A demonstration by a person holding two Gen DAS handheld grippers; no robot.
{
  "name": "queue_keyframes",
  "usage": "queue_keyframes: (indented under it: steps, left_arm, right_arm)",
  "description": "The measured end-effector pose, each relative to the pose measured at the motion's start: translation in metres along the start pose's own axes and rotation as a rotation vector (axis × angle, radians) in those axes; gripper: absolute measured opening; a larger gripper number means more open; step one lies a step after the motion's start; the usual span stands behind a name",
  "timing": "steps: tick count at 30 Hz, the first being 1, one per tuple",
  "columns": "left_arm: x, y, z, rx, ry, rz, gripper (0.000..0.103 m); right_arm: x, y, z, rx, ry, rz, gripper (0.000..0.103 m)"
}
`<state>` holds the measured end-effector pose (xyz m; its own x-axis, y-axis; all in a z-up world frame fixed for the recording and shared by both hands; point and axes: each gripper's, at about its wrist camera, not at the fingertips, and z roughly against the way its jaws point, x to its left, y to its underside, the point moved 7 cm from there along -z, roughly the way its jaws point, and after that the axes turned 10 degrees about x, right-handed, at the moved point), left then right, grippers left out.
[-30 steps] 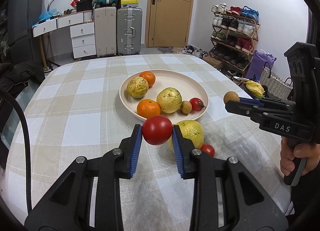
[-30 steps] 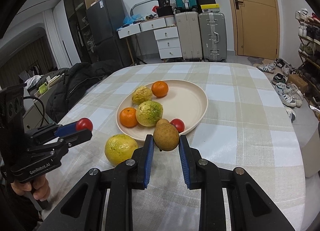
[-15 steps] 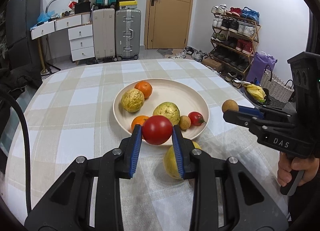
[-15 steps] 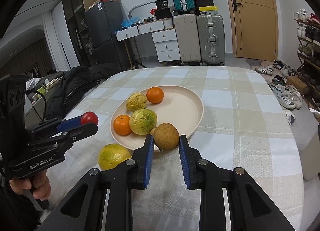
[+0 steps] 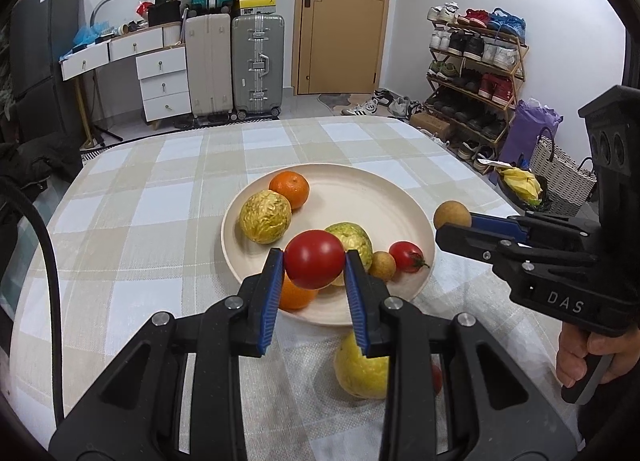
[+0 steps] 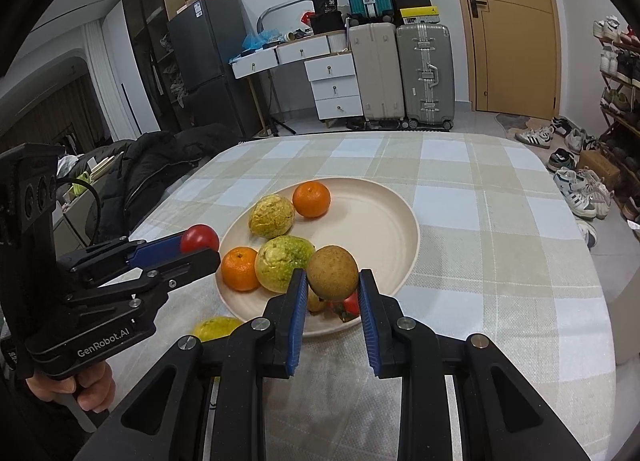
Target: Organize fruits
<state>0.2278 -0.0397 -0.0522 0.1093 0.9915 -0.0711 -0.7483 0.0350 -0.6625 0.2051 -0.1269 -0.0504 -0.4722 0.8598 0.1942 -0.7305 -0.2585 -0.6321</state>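
Note:
My left gripper (image 5: pixel 314 261) is shut on a red tomato (image 5: pixel 315 258) and hangs over the near rim of the cream plate (image 5: pixel 384 197). In the right wrist view that tomato (image 6: pixel 199 238) shows at the plate's left edge. My right gripper (image 6: pixel 332 281) is shut on a brown round fruit (image 6: pixel 332 272) above the plate's (image 6: pixel 394 221) near edge. On the plate lie two oranges (image 5: pixel 289 189) (image 6: pixel 240 268), two yellow-green fruits (image 5: pixel 265 216) (image 6: pixel 285 263), a small brown fruit (image 5: pixel 382 266) and a small tomato (image 5: pixel 406 256). A yellow fruit (image 5: pixel 360 371) lies on the cloth beside the plate.
The table has a checked cloth (image 5: pixel 160 213). A black coat (image 6: pixel 160 165) hangs off its left side. Suitcases (image 6: pixel 424 77), white drawers (image 6: pixel 332 81) and a door (image 6: pixel 516 29) stand at the back. A shoe rack (image 5: pixel 476 61) and a woven basket (image 5: pixel 560 173) are to the right.
Both grippers moved forward across the table, each keeping its fruit. The plate now lies under their tips, and the yellow fruit on the cloth has slid back toward the near edge of both views.

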Motion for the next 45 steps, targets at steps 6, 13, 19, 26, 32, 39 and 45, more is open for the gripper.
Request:
queue_keyframes:
  steps: [6,13,19,26,32,39,45]
  left_arm:
    - [0.003,-0.006,-0.012,0.008,-0.003,0.006,0.028]
    - [0.007,-0.011,-0.023,0.017,-0.011,0.008,0.028]
    - [0.009,-0.015,-0.032,0.024,-0.013,0.014,0.028]
    - [0.012,-0.022,-0.047,0.034,-0.015,0.015,0.028]
    - [0.015,-0.025,-0.055,0.043,-0.018,0.021,0.028]
    - [0.017,-0.029,-0.062,0.042,-0.024,0.024,0.028]
    - [0.016,-0.030,-0.064,0.039,-0.024,0.020,0.028]
  right_arm:
    - [-0.003,-0.005,-0.006,0.007,-0.004,-0.007,0.026]
    - [-0.006,-0.009,-0.012,0.016,-0.009,-0.013,0.026]
    - [-0.006,-0.012,-0.017,0.023,-0.020,-0.014,0.026]
    - [-0.009,-0.014,-0.027,0.040,-0.021,-0.019,0.026]
    - [-0.010,-0.019,-0.033,0.044,-0.017,-0.021,0.026]
    - [-0.011,-0.020,-0.042,0.060,-0.007,-0.019,0.026]
    - [-0.013,-0.019,-0.043,0.068,0.004,-0.028,0.037]
